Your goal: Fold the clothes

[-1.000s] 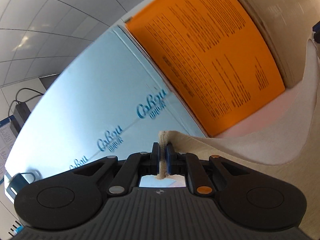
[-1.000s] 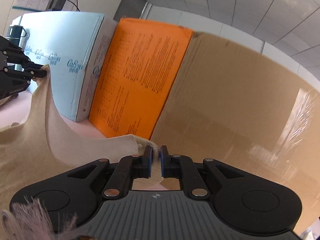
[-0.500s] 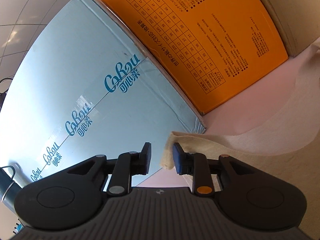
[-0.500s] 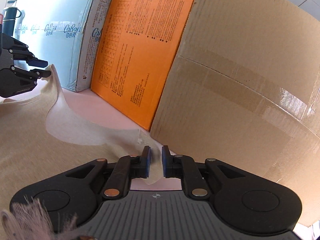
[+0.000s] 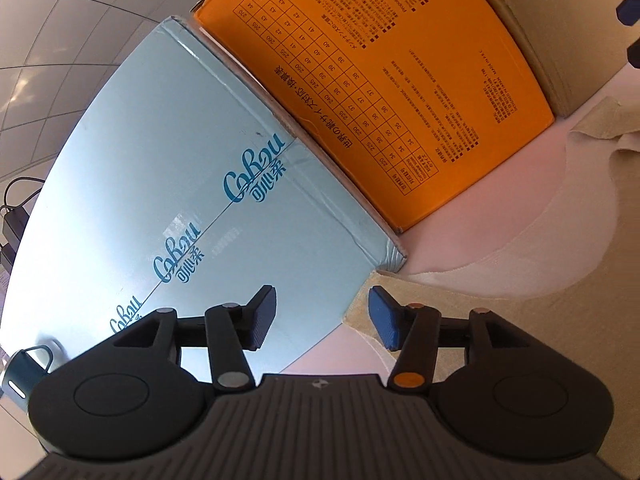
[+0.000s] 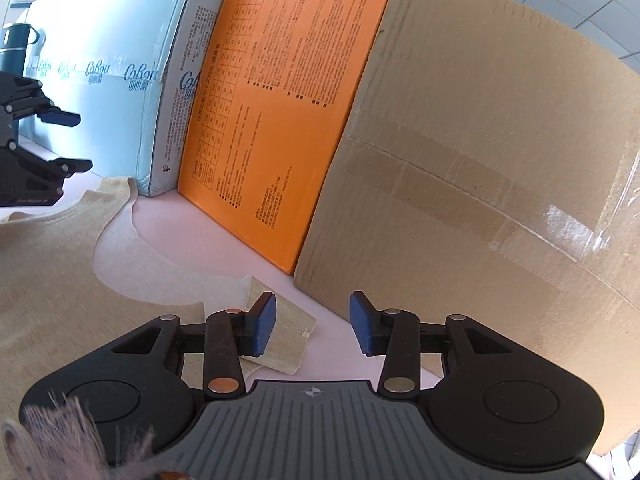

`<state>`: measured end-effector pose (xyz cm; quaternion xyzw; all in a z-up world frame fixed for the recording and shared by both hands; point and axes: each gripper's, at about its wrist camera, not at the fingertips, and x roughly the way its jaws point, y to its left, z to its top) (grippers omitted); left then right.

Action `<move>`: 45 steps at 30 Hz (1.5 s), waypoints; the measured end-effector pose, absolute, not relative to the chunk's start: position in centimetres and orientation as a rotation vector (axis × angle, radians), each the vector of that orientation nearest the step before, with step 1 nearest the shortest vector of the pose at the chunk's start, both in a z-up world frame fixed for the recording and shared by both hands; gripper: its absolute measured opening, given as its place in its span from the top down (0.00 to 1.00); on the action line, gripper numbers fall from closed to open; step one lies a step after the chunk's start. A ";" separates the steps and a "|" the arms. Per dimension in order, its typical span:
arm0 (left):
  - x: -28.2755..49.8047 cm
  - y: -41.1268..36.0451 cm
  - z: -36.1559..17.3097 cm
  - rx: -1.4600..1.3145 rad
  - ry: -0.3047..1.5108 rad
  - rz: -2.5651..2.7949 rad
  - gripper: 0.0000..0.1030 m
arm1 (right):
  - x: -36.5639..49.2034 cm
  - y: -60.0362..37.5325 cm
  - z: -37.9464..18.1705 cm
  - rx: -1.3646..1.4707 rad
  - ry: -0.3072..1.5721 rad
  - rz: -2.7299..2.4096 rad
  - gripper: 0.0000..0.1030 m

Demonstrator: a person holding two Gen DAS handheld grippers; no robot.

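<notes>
Beige knit sleeveless top (image 6: pixel 48 264) lying flat on pink tabletop (image 6: pixel 224 240), shoulder straps toward the boxes. Left gripper (image 5: pixel 322 318) and right gripper (image 6: pixel 312 326) fingers apart, opening, clamped on nothing. Release step, by the look; next: regrip an edge for a fold.

Three boxes (image 6: pixel 460 168) (blue, orange, brown), one garment (image 6: pixel 48 264), one flask (image 6: pixel 16 46).
</notes>
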<state>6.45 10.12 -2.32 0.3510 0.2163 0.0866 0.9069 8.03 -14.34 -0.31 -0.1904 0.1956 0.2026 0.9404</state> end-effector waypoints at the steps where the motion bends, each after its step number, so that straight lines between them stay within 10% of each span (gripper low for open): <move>1: 6.1 10.0 -2.3 0.726 0.452 0.172 0.52 | 7.9 -14.5 0.1 -0.380 0.398 0.412 0.59; 18: 0.5 10.1 0.7 0.251 0.904 0.042 0.49 | 0.5 -15.4 2.2 -0.148 0.684 0.559 0.37; 28: -6.2 16.0 -0.2 0.077 0.990 0.046 0.21 | -2.2 -21.7 -2.3 0.481 0.969 0.587 0.25; 38: -7.0 18.2 -2.1 -0.163 1.049 -0.022 0.11 | -1.0 -23.2 -3.9 0.746 0.927 0.669 0.00; 45: -5.9 18.1 -2.4 -0.222 1.013 -0.019 0.08 | 0.7 -21.8 -4.1 0.686 0.850 0.719 0.00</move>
